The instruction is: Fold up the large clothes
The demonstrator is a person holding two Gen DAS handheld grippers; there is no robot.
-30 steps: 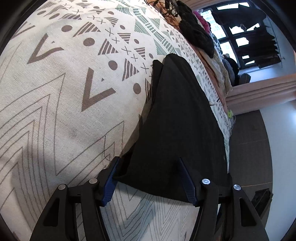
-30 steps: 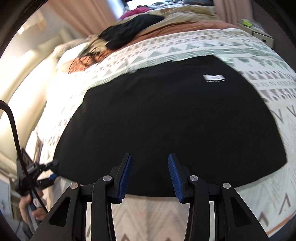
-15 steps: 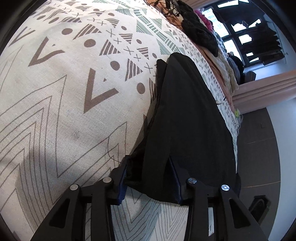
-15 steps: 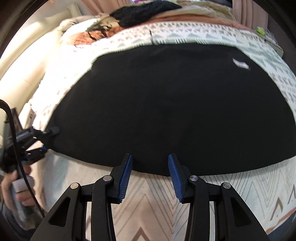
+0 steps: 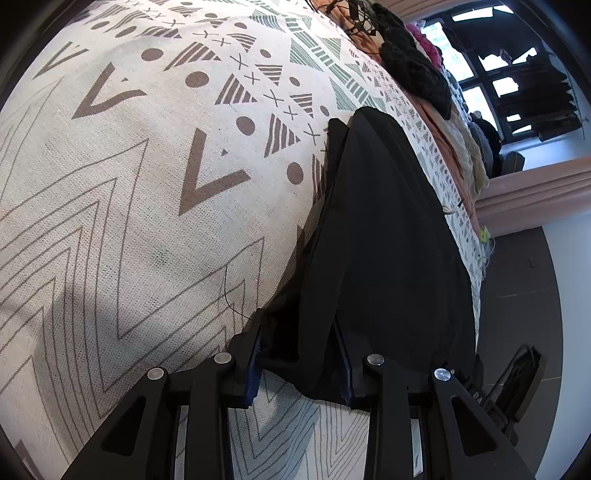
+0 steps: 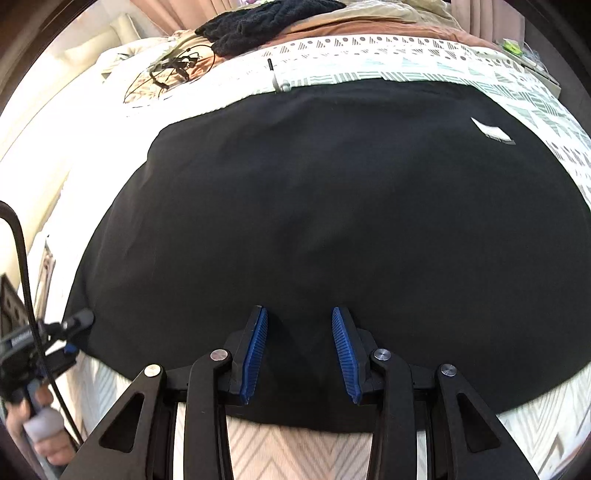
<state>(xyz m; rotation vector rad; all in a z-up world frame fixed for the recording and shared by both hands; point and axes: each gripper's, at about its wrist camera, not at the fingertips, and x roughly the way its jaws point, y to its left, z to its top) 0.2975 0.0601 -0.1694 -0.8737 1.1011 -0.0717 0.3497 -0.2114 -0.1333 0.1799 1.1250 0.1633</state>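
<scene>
A large black garment (image 6: 332, 206) lies spread flat on a patterned bedspread (image 5: 147, 166), with a white label (image 6: 493, 132) near its far right. In the left wrist view the garment (image 5: 384, 229) runs away along the bed's right side. My left gripper (image 5: 299, 354) has its jaws around the garment's near corner, fabric bunched between the blue pads. It also shows at the left of the right wrist view (image 6: 70, 332), at the garment's left corner. My right gripper (image 6: 299, 350) is open, its jaws straddling the garment's near hem.
A pile of clothes, with a black knitted item (image 6: 266, 22) on top, lies at the far end of the bed. Tangled cables (image 6: 173, 70) and a pen-like object (image 6: 275, 79) lie beyond the garment. The bed's edge and dark floor (image 5: 524, 280) are to the right.
My left gripper has narrowed around the garment's corner. My right gripper has moved forward, so the near hem now lies between its open jaws.
</scene>
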